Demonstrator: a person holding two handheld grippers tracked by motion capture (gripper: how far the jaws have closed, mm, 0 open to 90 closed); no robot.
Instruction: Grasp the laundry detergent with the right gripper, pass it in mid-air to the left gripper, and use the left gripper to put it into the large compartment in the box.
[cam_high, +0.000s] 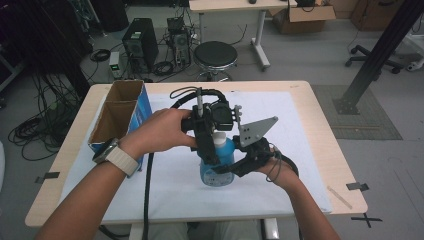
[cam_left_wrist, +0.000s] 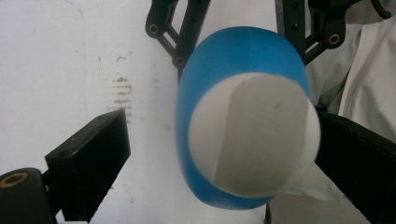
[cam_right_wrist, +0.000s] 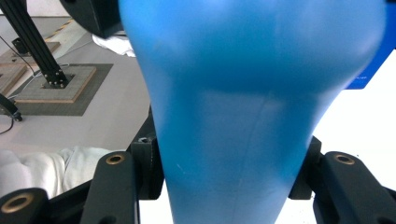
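High view: blue bottle (cam_high: 218, 167) with a white cap stands upright on the white sheet (cam_high: 310, 165) that covers the desk (cam_high: 75, 150), roughly at the sheet's middle and nearer the person than the cardboard box (cam_high: 120, 117). That box, blue on its outer side and open on top with two compartments, sits to the left of the bottle, well apart from it. Right gripper (cam_high: 235, 162) comes at the bottle from its right side, low on the body; its grey three-cornered plate stands above and just right of the bottle's top. Left gripper (cam_high: 210, 137) hangs over the bottle from above, pointing down at the cap. Left gripper view: white cap (cam_left_wrist: 254, 135) sits between the two black jaws, the far jaw close against it or touching, the near jaw clearly apart from it with bare sheet in the gap, so these jaws are spread. Right gripper view: blue bottle body (cam_right_wrist: 243, 116) fills the space between the jaws, both pads pressed against its narrow waist, so these jaws pinch the bottle. Beyond the desk, past the bottle, a round black stool (cam_high: 215, 55) stands on the floor.
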